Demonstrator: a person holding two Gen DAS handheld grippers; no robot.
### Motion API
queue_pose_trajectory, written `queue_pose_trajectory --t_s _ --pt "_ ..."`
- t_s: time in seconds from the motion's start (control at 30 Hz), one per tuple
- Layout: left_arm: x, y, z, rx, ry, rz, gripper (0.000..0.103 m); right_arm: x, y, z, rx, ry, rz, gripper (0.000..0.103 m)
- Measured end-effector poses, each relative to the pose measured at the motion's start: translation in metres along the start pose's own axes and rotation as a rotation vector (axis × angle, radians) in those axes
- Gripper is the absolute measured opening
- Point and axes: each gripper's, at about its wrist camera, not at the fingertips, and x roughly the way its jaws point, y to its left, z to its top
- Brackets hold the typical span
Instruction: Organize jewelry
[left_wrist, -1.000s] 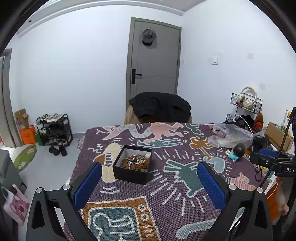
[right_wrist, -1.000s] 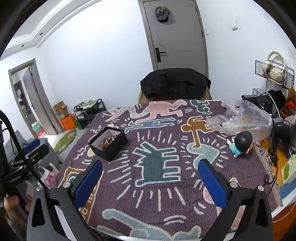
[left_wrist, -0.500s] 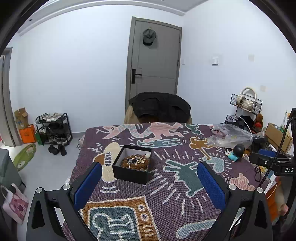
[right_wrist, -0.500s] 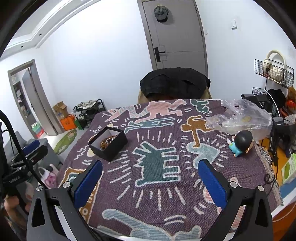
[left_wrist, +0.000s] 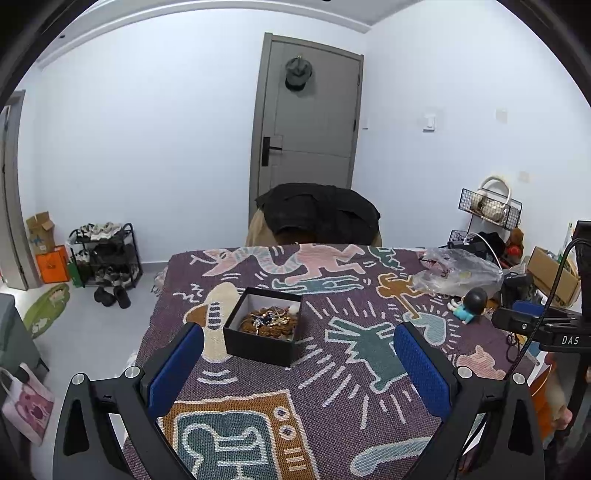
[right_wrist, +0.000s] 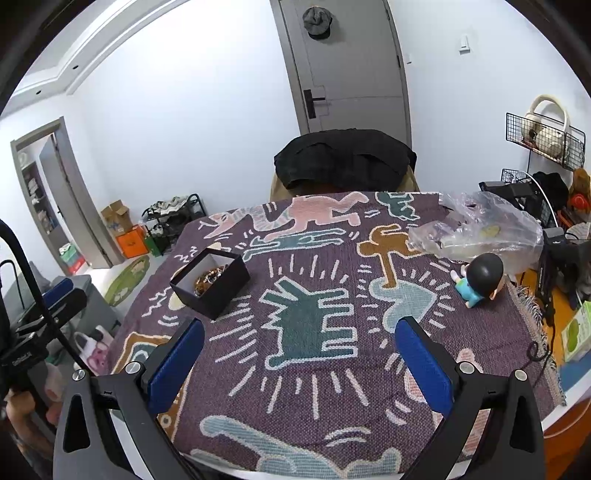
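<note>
Purple figure-patterned blanket (left_wrist: 332, 398) covers the table. We note the black jewelry box (left_wrist: 263, 328), lidless, near its left edge, a tangle of jewelry (left_wrist: 269, 320) inside. Toward the right edge: clear plastic bag (right_wrist: 480, 229), doll figurine (right_wrist: 480, 278) beside it. Our left gripper (left_wrist: 298, 363) and right gripper (right_wrist: 299, 362) hover wide open, empty.

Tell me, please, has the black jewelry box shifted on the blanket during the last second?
No. The black jewelry box sits beside the same cream figure on the blanket.
</note>
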Motion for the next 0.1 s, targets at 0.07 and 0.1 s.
queue_pose_trajectory --t_s 0.07,0.1 --pt "0.0004 0.0004 -0.0003 -0.001 -0.003 0.001 0.103 0.0005 -0.0001 0.0002 -0.001 0.001 -0.001 0.103" --pt "0.0003 0.0007 -0.0009 -0.001 -0.005 0.002 0.103 0.0005 -0.0002 0.0003 -0.001 0.001 -0.001 0.103"
